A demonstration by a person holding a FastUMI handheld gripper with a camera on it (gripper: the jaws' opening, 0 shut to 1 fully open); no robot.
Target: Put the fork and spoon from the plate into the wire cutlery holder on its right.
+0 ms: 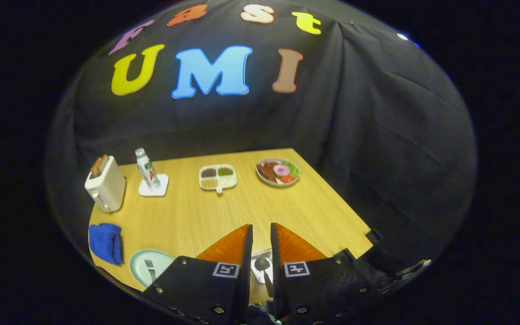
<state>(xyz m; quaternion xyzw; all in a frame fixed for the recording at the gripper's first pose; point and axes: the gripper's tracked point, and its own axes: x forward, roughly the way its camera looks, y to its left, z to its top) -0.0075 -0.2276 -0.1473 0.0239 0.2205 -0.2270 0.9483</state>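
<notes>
**Spoon between the fingers, holder just beyond**

Tool [260, 234] is holding its fingers nearly together, with the spoon [262, 266] sitting in the narrow gap between them, handle running back toward the camera; whether both fingers are pressing it I cannot tell. Wire holder [260, 259] is showing just behind the spoon's bowl. Fork [150, 269] is lying on the plate [140, 266], to the left of the fingers, on the tabletop [197, 212].
</notes>
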